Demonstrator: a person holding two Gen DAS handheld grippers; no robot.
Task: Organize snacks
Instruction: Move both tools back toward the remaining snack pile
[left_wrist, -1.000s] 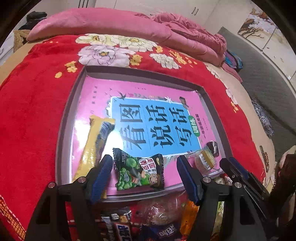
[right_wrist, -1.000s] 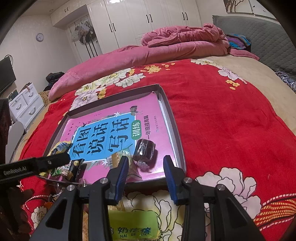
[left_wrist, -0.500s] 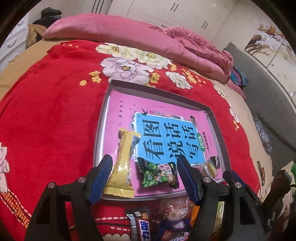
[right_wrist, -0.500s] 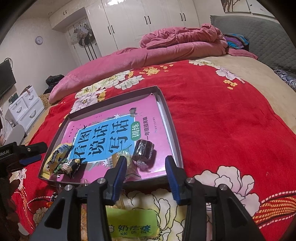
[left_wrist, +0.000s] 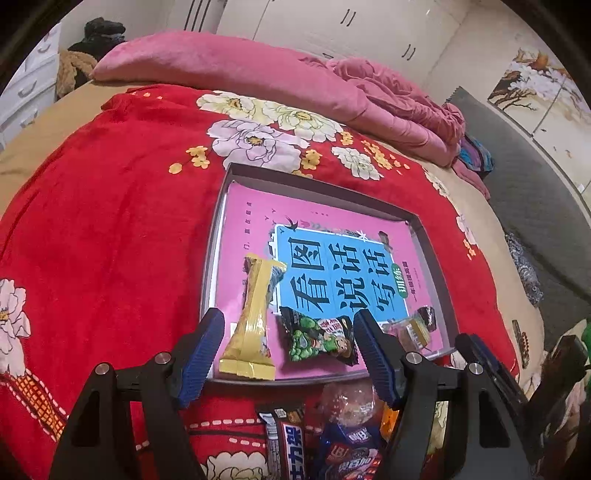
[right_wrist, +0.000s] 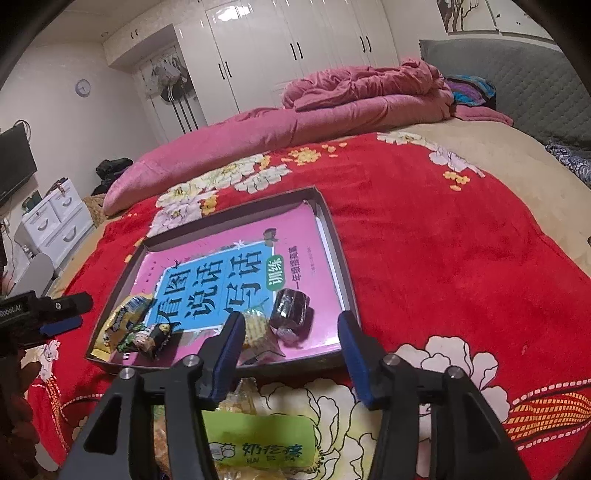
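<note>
A grey tray (left_wrist: 428, 240) (right_wrist: 347, 269) lies on the red flowered blanket, lined with a pink and blue book. In it lie a yellow bar packet (left_wrist: 253, 321) (right_wrist: 123, 321), a green pea packet (left_wrist: 319, 336) (right_wrist: 147, 338), a clear wrapped yellow snack (left_wrist: 410, 330) (right_wrist: 255, 328) and a dark wrapped snack (left_wrist: 428, 315) (right_wrist: 290, 308). My left gripper (left_wrist: 290, 350) is open and empty, just before the tray's near edge. My right gripper (right_wrist: 291, 347) is open and empty at the tray's near right corner. Loose snacks lie under both: a chocolate bar (left_wrist: 288, 443), a blue packet (left_wrist: 351, 450), a green-labelled packet (right_wrist: 258, 443).
A pink quilt (right_wrist: 332, 107) is heaped at the far side of the bed. White wardrobes (right_wrist: 295, 48) and a white drawer unit (right_wrist: 55, 218) stand beyond. The left gripper shows at the left edge of the right wrist view (right_wrist: 55, 314).
My left gripper has drawn back and to the left from the tray, so the yellow bar and pea packet now lie farther ahead. My right gripper has backed off a little.
</note>
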